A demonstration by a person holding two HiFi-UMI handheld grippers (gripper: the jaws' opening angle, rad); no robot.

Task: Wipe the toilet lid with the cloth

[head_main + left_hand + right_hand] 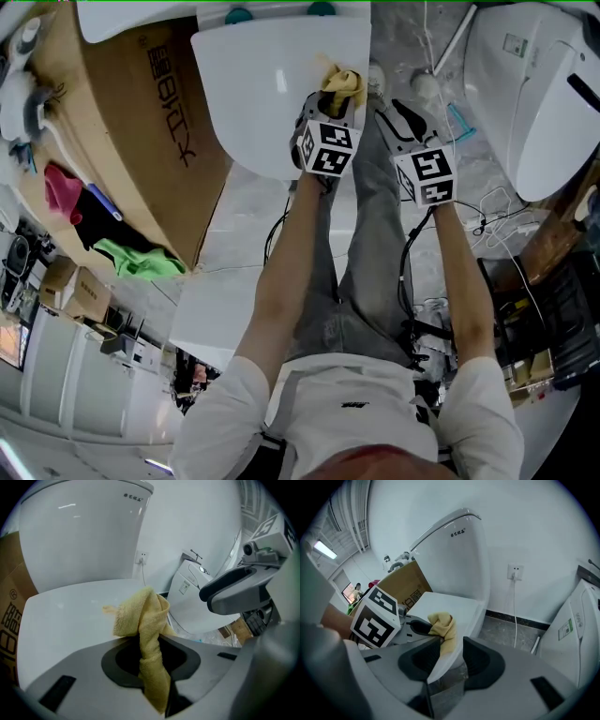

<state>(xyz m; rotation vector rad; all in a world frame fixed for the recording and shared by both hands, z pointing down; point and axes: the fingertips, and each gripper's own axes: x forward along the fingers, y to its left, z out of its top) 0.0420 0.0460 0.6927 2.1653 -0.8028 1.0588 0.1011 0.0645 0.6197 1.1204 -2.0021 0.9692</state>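
Note:
The white toilet lid (267,94) lies closed at the top middle of the head view, with the tank (79,531) behind it. A yellow cloth (143,620) is bunched between the jaws of my left gripper (152,653), which is shut on it. The cloth (342,86) hangs over the lid's right edge, and whether it touches the lid I cannot tell. My right gripper (392,111) hovers just right of the lid, beside the left gripper (330,105). In the right gripper view its jaws stand apart and hold nothing, and the cloth (443,625) and lid (450,609) lie beyond them.
A large cardboard box (131,122) stands against the toilet's left side, with pink and green cloths (131,258) by it. A second white toilet (534,94) sits on the right. Cables (497,211) trail on the grey floor. A wall socket (514,571) is behind.

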